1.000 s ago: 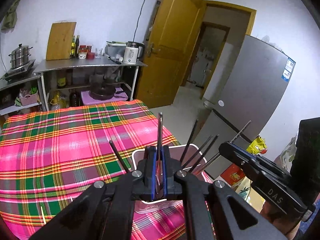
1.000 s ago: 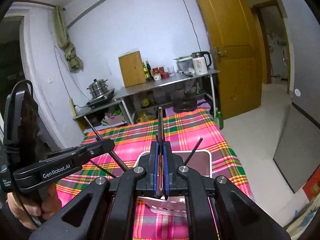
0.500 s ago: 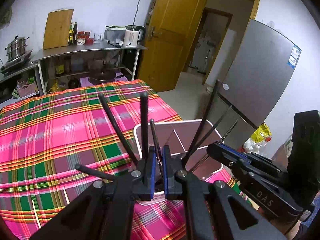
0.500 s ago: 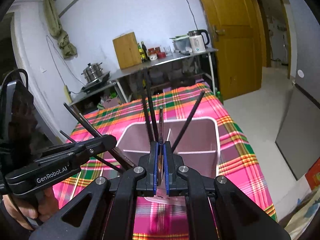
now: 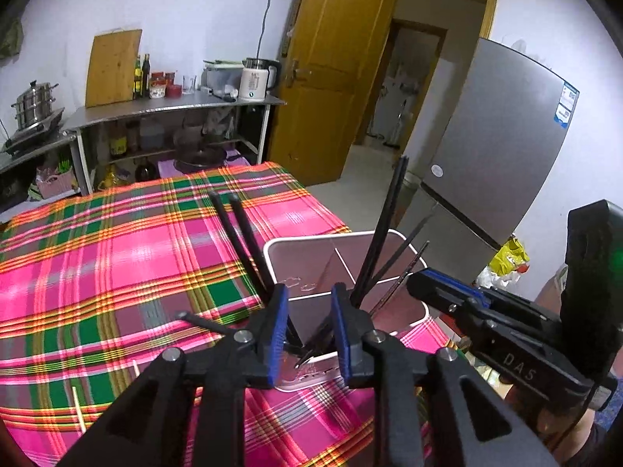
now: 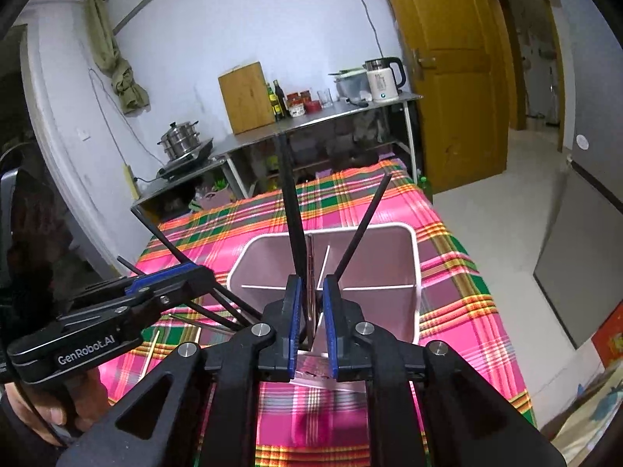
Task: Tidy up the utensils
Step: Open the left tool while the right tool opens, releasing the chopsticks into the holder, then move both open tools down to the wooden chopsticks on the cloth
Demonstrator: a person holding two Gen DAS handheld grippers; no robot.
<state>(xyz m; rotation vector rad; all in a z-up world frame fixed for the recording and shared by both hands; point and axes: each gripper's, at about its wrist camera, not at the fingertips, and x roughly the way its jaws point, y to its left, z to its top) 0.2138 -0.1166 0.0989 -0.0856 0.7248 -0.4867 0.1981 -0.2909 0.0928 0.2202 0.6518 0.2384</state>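
Note:
A white divided utensil holder [image 5: 389, 238] [image 6: 412, 249] stands on the plaid tablecloth. Several black chopsticks [image 5: 237, 233] [image 6: 290, 202] stand tilted in its near compartments. My left gripper [image 5: 309, 330] is open right above the holder, its blue pads apart, nothing between them. My right gripper [image 6: 311, 319] is open a little above the holder; a thin brown utensil [image 6: 310, 272] stands loose between its pads, down in the holder. Each gripper shows in the other's view, the right [image 5: 447, 288] and the left [image 6: 171, 276].
Light wooden chopsticks [image 5: 78, 412] [image 6: 150, 354] lie on the tablecloth [image 5: 117, 257] left of the holder. A steel shelf [image 5: 175, 105] with kettle, bottles and cutting board stands behind the table. A fridge [image 5: 494, 148] and a door are at right.
Both grippers came down over the holder and opened. The chopsticks that each held now stand in the holder.

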